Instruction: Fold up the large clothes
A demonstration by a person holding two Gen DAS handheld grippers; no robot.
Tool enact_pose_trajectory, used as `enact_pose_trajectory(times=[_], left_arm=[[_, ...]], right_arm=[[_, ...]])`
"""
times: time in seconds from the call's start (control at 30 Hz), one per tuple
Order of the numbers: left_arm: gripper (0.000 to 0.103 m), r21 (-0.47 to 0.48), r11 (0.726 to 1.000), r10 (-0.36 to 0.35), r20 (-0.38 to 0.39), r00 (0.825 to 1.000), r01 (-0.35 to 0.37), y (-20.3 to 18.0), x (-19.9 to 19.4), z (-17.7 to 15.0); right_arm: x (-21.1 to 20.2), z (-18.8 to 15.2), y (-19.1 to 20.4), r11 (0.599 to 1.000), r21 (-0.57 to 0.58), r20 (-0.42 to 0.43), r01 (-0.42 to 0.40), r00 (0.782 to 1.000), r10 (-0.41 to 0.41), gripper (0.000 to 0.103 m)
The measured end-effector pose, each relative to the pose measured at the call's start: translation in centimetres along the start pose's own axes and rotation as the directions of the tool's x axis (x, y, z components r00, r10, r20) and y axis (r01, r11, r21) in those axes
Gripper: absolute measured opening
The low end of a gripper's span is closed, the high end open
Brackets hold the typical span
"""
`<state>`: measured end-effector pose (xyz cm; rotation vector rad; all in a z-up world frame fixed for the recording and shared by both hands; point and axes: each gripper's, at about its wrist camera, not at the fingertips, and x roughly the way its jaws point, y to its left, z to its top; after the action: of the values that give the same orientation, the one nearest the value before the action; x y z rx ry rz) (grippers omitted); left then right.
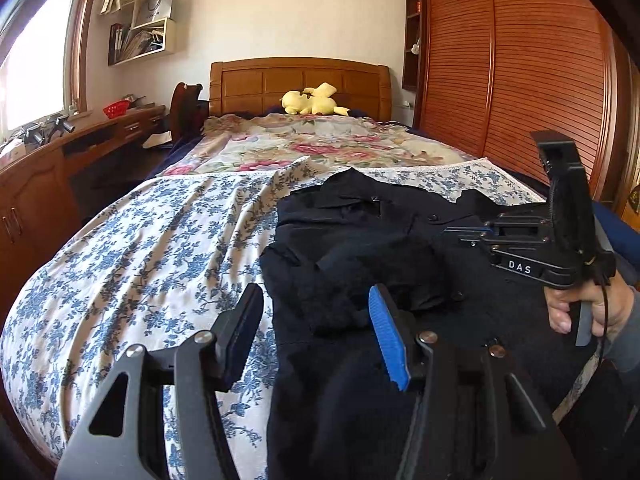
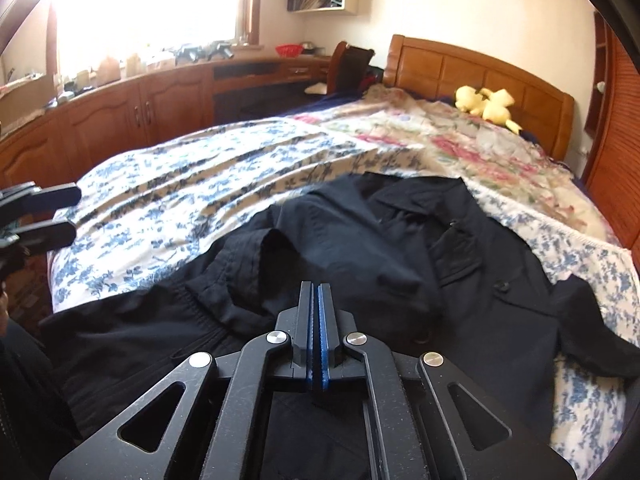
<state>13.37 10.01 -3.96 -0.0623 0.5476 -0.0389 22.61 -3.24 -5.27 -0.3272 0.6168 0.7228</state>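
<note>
Lying spread on the blue-flowered bedsheet [image 1: 132, 248], the black button-front coat [image 2: 360, 248] sits just below and ahead of both tools, collar toward the wooden headboard [image 1: 300, 80]. The left gripper [image 1: 316, 320] hovers over the coat's left edge with its jaws partly apart and nothing between them; one blue ribbed pad [image 1: 388, 340] shows. The right gripper [image 2: 318, 320] is above the coat's middle, its blue pads pressed together with no cloth caught. White letters "DAS" mark its body in the left view. The coat looks matte and creased, gathered at the waist. A yellow plush toy [image 2: 488, 106] rests by the headboard.
</note>
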Motion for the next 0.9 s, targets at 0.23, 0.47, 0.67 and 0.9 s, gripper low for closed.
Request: enact_pose_trajectory(times=[0.23, 0.47, 0.67, 0.9], left_arm=[[0.054, -0.018, 1.0, 0.01, 0.015, 1.0, -0.01, 0.5, -0.4, 0.3], [0.054, -0.027, 0.999, 0.032, 0.012, 0.999, -0.032, 1.3, -0.5, 0.0], [0.054, -0.034, 0.998, 0.046, 0.017, 0.999, -0.045, 1.9, -0.9, -0.1], [0.054, -0.044, 0.998, 0.052, 0.017, 0.999, -0.051, 2.6, -1.0, -0.3]], right_arm=[[1.2, 1.0, 0.2, 1.0, 0.008, -0.014, 0.026, 1.0, -0.026, 0.029], [6.3, 1.9, 1.7, 0.998, 0.035, -0.075, -0.044, 0.996, 0.047, 0.054], [10.2, 1.7, 4.2, 0.993, 0.022, -0.142, -0.12, 0.982, 0.122, 0.044], [9.6, 1.4, 4.4, 0.996, -0.001, -0.098, -0.092, 0.991, 0.091, 0.001]])
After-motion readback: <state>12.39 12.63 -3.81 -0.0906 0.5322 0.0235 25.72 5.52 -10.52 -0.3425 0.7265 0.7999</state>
